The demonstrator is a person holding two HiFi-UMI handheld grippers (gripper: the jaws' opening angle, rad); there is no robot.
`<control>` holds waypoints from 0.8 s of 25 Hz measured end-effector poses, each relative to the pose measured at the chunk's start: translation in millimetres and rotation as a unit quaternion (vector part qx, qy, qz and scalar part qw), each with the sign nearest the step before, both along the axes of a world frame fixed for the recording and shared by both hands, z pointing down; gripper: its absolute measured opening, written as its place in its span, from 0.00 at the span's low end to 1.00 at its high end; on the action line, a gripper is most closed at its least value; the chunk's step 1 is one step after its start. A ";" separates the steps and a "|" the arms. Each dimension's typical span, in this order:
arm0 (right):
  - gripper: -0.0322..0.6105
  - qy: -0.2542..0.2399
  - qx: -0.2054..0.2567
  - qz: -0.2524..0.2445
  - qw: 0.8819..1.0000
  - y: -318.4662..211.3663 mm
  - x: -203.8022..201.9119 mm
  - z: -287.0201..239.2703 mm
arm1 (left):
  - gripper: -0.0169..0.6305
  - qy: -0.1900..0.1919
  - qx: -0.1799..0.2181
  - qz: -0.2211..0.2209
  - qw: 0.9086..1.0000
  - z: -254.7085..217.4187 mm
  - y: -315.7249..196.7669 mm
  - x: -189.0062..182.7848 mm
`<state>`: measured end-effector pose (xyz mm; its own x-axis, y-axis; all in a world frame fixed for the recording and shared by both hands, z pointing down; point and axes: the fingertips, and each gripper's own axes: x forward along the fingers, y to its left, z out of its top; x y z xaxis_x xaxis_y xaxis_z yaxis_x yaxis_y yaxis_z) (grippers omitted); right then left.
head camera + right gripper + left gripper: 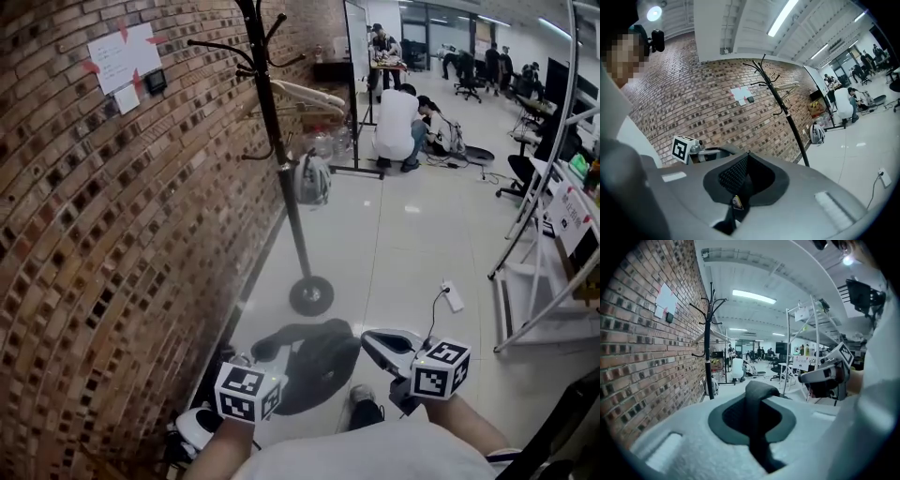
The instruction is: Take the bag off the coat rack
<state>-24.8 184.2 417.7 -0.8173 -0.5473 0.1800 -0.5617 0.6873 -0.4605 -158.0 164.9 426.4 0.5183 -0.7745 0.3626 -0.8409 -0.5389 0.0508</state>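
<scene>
Two grippers, both clamped: we hold the left gripper (246,361) on the dark bag's (317,370) smooth strap (757,397) and the right gripper (377,345) on its mesh (732,172); the bag sags between them.

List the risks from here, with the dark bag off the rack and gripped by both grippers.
1. The left gripper pinches only a narrow strap; it may slip, leaving the bag hanging from the right gripper's hold on the mesh.
2. The coat rack's base and a power strip lie on the floor just ahead; stepping forward might catch either.
</scene>
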 end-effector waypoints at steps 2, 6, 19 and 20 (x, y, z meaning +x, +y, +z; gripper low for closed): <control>0.05 -0.001 0.007 -0.001 1.000 11.6 -5.3 -0.5 | 0.04 -0.002 -0.003 0.001 1.000 6.6 16.6 -5.3; 0.05 -0.006 0.018 -0.003 1.000 37.1 -15.3 -4.9 | 0.04 -0.001 -0.002 0.016 1.000 5.6 54.9 -9.0; 0.05 -0.001 0.018 -0.016 1.000 31.5 -29.1 -7.0 | 0.04 0.030 0.017 0.005 0.999 -7.6 52.3 -15.6; 0.05 -0.001 0.018 -0.014 1.000 32.3 -28.2 -5.2 | 0.04 0.028 0.018 0.006 0.999 -7.0 52.5 -15.0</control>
